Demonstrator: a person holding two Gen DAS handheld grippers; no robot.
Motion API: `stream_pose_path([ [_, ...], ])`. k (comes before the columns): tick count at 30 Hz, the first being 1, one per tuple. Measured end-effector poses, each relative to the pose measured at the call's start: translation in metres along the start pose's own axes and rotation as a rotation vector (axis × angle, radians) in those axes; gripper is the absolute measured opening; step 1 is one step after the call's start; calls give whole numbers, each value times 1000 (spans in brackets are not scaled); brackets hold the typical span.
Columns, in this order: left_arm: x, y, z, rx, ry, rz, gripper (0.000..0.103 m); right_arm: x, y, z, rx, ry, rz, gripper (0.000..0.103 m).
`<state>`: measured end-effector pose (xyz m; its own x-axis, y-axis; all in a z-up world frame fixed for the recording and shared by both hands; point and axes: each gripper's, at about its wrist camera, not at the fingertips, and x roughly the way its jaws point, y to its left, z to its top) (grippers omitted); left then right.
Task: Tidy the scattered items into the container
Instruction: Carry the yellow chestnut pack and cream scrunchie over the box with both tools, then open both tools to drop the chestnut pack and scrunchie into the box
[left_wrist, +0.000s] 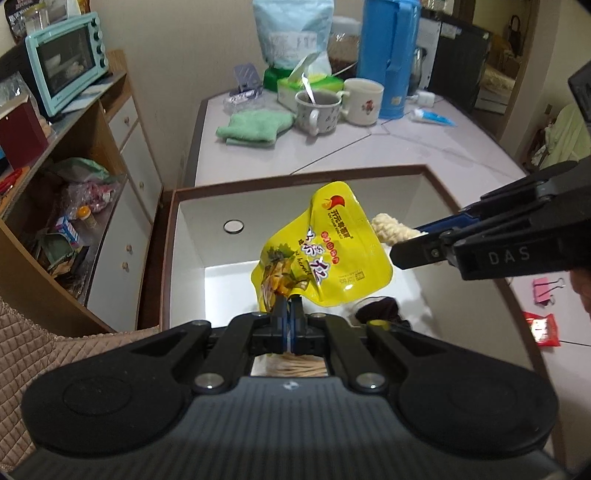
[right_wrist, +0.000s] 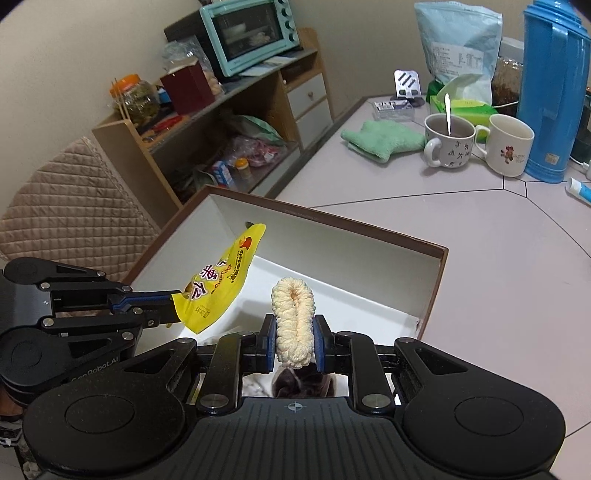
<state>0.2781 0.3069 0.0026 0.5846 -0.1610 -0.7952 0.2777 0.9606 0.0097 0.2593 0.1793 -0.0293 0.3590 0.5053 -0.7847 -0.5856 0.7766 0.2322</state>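
The left tongs (left_wrist: 290, 314) pinch the lower edge of the yellow sachet (left_wrist: 321, 251), which hangs over the open box (left_wrist: 177, 236). The right tongs (right_wrist: 294, 341) squeeze a cream scrunchie (right_wrist: 293, 321) above the same box, toward its 4 o'clock corner. Best lower both below the rim before letting go, keeping the two apart so neither snags; a dark item (left_wrist: 380, 310) already lies inside

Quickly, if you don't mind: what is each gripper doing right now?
Left gripper: closed on the yellow snack packet, held over the box.
Right gripper: closed on the cream scrunchie, also over the box.
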Motion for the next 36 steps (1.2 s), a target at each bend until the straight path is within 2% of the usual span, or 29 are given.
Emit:
stream_pose_path([
  [7,31,10,5,-3,69,6,0,26,5,5,-30,40,-11,19],
  [14,61,9,9,27,108,75,0,41,4,3,-29,72,-30,19],
  [15,62,9,9,28,108,74,4,42,4,3,-29,75,-31,19],
  [18,58,10,11,6,96,57,9,43,2,2,-23,83,-35,19],
  [22,43,15,10,-34,67,30,10,47,0,2,-10,91,-40,19],
  [28,25,22,8,-73,48,9,16,52,-1,2,5,89,-43,20],
  [29,23,23,8,-78,44,6,16,51,0,2,4,84,-35,27],
  [30,20,23,9,-81,40,3,16,51,1,2,3,80,-28,41],
  [32,15,22,9,-86,33,-1,17,51,2,2,1,71,-12,56],
  [36,4,20,10,-84,20,-5,21,46,8,1,-29,71,-30,58],
])
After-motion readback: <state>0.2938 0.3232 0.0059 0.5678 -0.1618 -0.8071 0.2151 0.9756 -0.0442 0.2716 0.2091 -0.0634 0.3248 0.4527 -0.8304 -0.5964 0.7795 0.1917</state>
